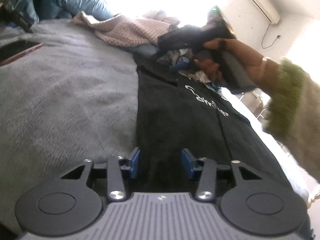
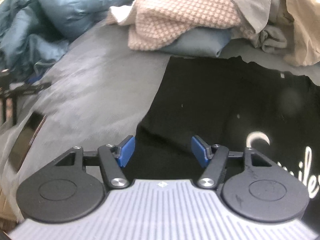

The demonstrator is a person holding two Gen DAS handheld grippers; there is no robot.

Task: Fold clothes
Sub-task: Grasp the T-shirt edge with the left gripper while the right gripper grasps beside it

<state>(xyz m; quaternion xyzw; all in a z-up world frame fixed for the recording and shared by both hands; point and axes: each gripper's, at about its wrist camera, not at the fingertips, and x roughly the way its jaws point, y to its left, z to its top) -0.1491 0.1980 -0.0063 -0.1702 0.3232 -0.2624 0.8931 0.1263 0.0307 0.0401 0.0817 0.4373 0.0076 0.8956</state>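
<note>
A black T-shirt (image 1: 180,110) with white lettering lies flat on a grey fuzzy blanket (image 1: 70,80). My left gripper (image 1: 162,163) sits low at the shirt's near left edge. Its blue pads stand apart with black cloth between them, and I see no squeeze. In the right wrist view my right gripper (image 2: 163,152) hovers open over the black T-shirt (image 2: 220,100) near its left edge, where a fold runs between the fingers. From the left wrist view, a hand (image 1: 224,60) in a green sleeve holds the right gripper (image 1: 180,66) at the shirt's far end.
A pink checked cloth (image 2: 180,16), a folded blue-grey garment (image 2: 200,42) and grey and beige clothes (image 2: 256,0) are piled beyond the shirt. A blue puffy quilt (image 2: 60,10) lies at the far left. A phone (image 2: 26,138) rests on the blanket's left side.
</note>
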